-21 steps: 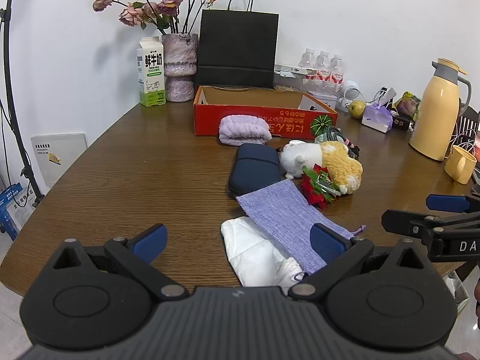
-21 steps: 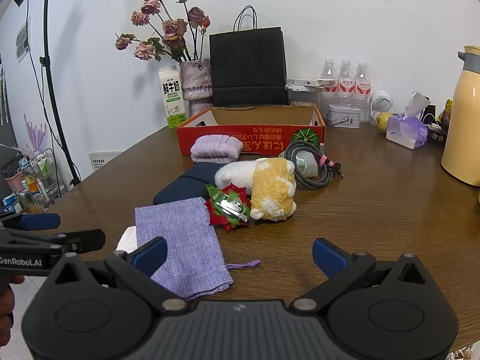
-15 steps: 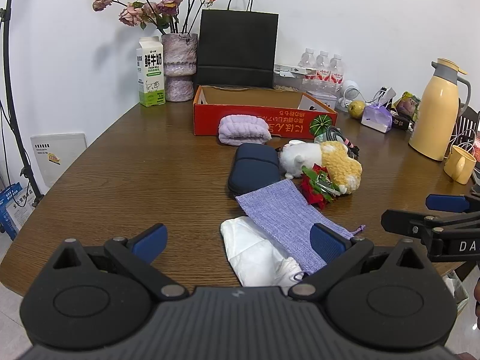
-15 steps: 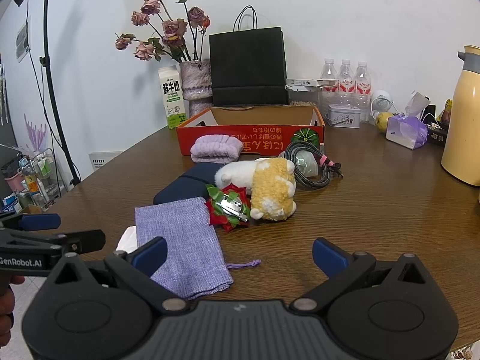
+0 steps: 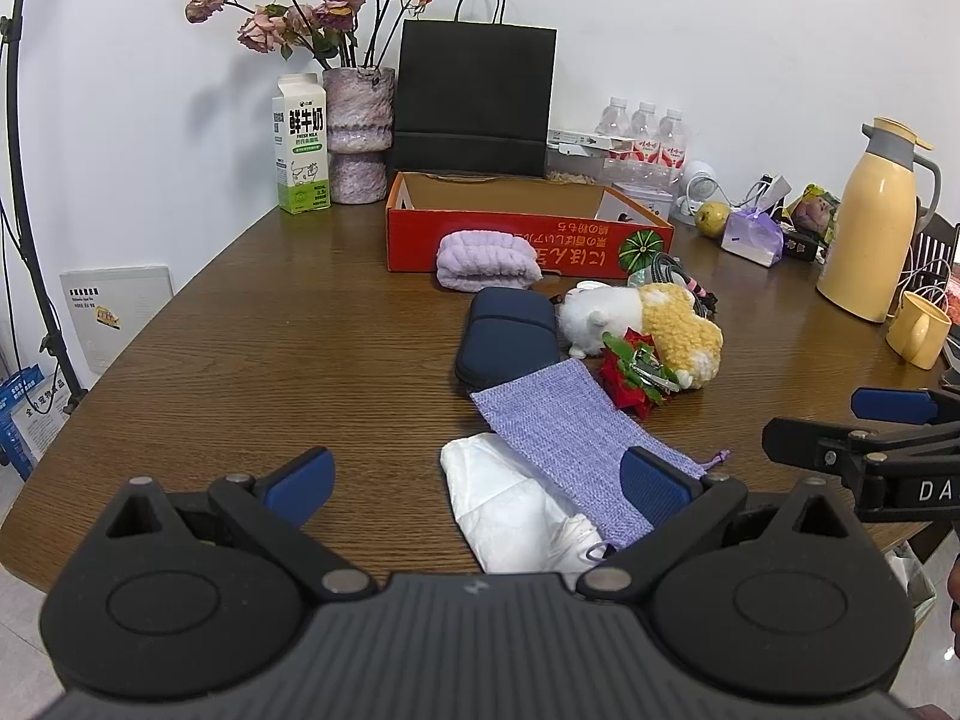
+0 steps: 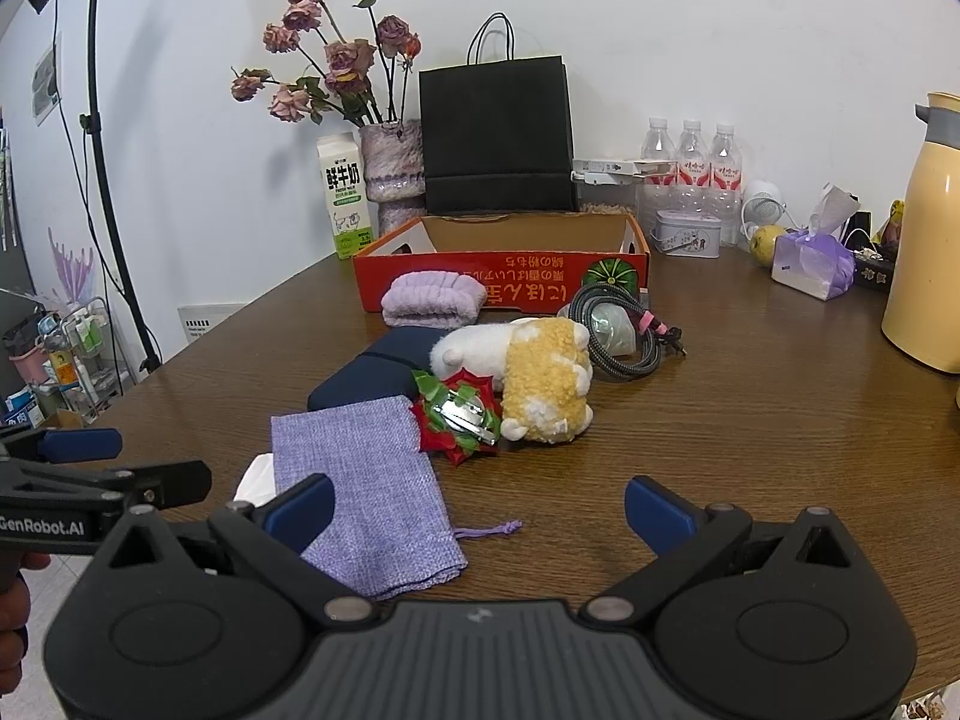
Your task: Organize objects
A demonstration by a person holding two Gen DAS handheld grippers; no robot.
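A red cardboard box (image 5: 528, 237) (image 6: 501, 282) stands open at the back of the wooden table. In front of it lie a lilac rolled cloth (image 5: 487, 258) (image 6: 433, 299), a navy case (image 5: 507, 336) (image 6: 366, 375), a white-and-yellow plush toy (image 5: 648, 318) (image 6: 528, 369), a red-and-green bow clip (image 5: 633, 372) (image 6: 459, 414), a coiled cable (image 6: 624, 324), a purple drawstring pouch (image 5: 576, 432) (image 6: 366, 498) and a white folded bag (image 5: 510, 504). My left gripper (image 5: 477, 477) is open above the near table edge, holding nothing. My right gripper (image 6: 477, 507) is open too, holding nothing, with the pouch under its left finger.
Along the wall stand a milk carton (image 5: 300, 144), a vase of dried roses (image 5: 359, 132), a black paper bag (image 5: 477, 99), water bottles (image 6: 690, 180) and a small tin (image 6: 687, 233). A yellow thermos (image 5: 879, 222), a yellow mug (image 5: 918, 330) and a tissue pack (image 6: 813, 261) crowd the right side.
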